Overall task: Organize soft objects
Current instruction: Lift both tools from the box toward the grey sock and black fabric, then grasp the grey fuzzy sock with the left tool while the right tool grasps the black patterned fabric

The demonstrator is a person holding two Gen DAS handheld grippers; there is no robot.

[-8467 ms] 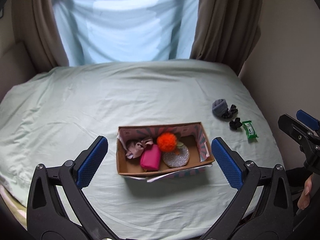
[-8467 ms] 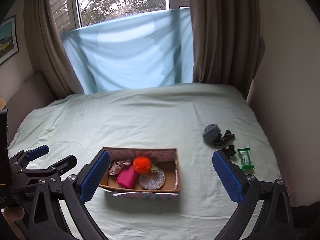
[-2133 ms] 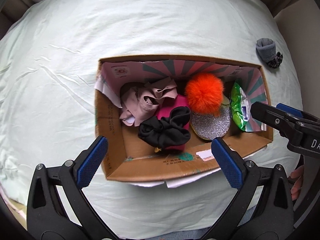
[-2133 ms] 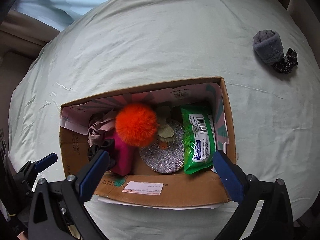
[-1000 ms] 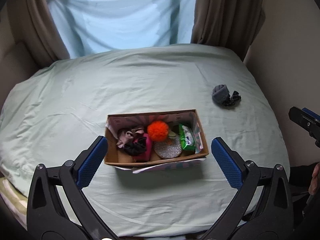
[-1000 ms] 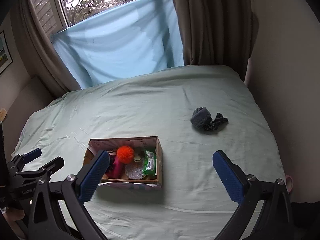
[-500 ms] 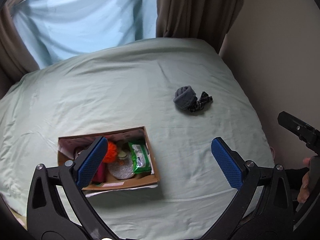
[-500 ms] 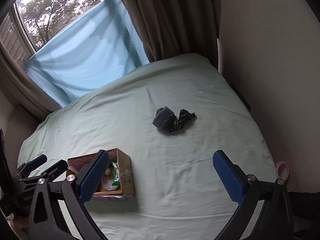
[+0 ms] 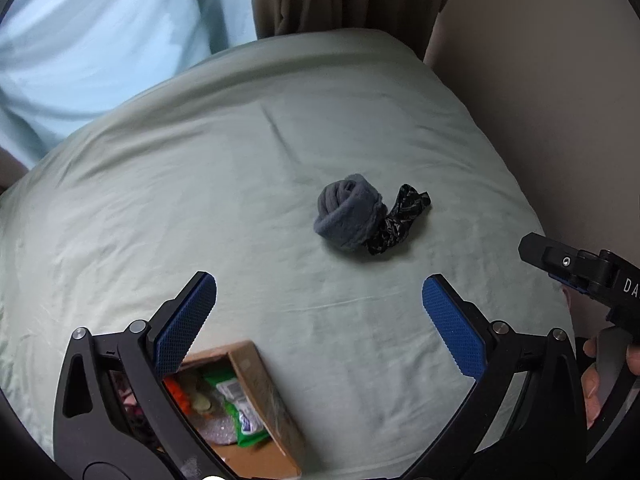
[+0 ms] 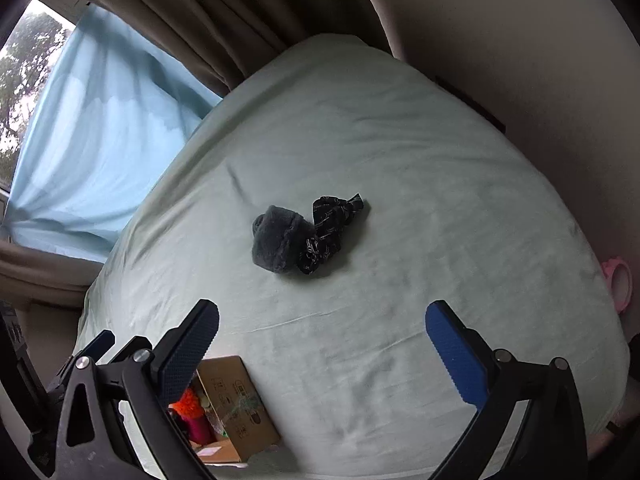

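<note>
A rolled grey sock bundle [image 9: 347, 216] lies on the pale green bed, touching a dark patterned scrunchie [image 9: 402, 218] on its right. Both also show in the right wrist view: the sock [image 10: 280, 238] and the scrunchie [image 10: 332, 224]. My left gripper [image 9: 320, 324] is open and empty, short of the sock. My right gripper [image 10: 322, 350] is open and empty, also short of it. The cardboard box [image 9: 260, 384] sits at lower left with an orange pompom [image 10: 187, 399], a green wipes pack [image 9: 240, 412] and other soft items inside.
The bed sheet [image 9: 200, 184] fills both views. A beige wall [image 9: 540, 80] runs along the right, brown curtains [image 10: 240, 20] and a blue cloth [image 10: 100, 128] hang at the back. A pink object [image 10: 620, 284] lies off the bed's right edge.
Both grippers swung right and closer to the grey sock and scrunchie. The box slid to the lower left of both views. Earlier, a black scrunchie and the green pack went into the box.
</note>
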